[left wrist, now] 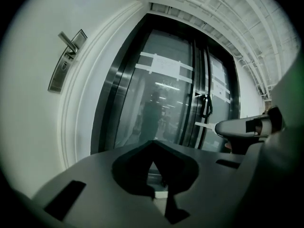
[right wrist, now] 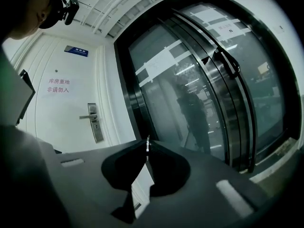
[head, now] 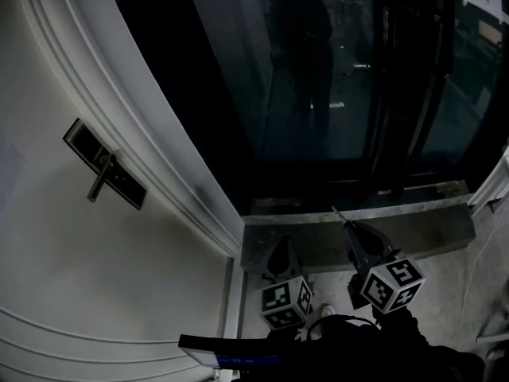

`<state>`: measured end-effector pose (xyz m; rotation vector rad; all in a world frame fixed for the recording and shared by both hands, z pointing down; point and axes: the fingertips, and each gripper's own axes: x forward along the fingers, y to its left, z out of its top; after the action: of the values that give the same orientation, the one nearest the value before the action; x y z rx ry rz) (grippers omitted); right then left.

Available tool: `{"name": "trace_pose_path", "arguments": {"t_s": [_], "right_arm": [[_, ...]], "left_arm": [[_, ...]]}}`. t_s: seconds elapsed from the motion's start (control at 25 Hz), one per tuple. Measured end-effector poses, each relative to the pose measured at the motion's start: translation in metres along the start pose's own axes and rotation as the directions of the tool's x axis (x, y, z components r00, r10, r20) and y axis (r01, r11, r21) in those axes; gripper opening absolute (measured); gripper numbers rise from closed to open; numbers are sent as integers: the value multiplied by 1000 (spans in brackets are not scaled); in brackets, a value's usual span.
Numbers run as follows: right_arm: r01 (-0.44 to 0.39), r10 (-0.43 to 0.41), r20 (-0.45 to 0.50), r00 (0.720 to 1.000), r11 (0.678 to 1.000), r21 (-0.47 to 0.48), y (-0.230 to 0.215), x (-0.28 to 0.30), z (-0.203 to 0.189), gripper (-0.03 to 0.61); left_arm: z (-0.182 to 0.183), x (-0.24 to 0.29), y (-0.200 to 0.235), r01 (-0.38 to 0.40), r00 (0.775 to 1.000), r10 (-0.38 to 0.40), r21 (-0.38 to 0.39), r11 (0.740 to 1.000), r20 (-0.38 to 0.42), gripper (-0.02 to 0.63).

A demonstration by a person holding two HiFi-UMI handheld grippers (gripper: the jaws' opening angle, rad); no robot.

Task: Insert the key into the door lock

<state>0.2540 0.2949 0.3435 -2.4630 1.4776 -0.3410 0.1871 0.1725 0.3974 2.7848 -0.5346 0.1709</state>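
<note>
Two claws (head: 282,247) (head: 351,229), one key (right wrist: 147,144), one door lock (head: 105,165)

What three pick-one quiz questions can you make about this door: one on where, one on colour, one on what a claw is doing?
1. Where is the silver lever handle?
A. on the white panelled door, left of the dark glass doors
B. on the glass doors
C. on a table

2. What colour is the small rectangular sign high on that door?
A. yellow
B. blue
C. green

3. What is the right claw doing?
A. open wide, empty
B. gripping the handle
C. shut on a thin metal key

Answers:
1 A, the head view shows it on the white door.
2 B, the right gripper view shows it blue.
3 C, the key's blade pokes out between its closed jaws.
</note>
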Motion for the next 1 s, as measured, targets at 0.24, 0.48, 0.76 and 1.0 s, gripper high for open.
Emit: {"name": "trace_pose_path", "arguments": {"t_s": [0.24, 0.48, 0.76, 1.0], "right_arm": [[-62, 62, -26, 998, 998, 11, -27, 34, 6, 12], [-122, 123, -50, 991, 992, 13, -24, 62, 5, 12], [-196, 196, -57, 979, 981, 12, 5, 102, 3, 12], [-322, 321, -84, 943, 947, 6, 62, 163, -5, 12]], "left_arm": [[10, 37, -4, -56, 998, 57, -7, 998, 31, 2], [16, 44, 16, -128, 991, 128, -20, 992, 38, 2], [29, 46, 60, -193, 978, 195, -24, 981, 74, 2], [67, 35, 133, -322, 936, 326, -49, 945, 134, 2]]}}
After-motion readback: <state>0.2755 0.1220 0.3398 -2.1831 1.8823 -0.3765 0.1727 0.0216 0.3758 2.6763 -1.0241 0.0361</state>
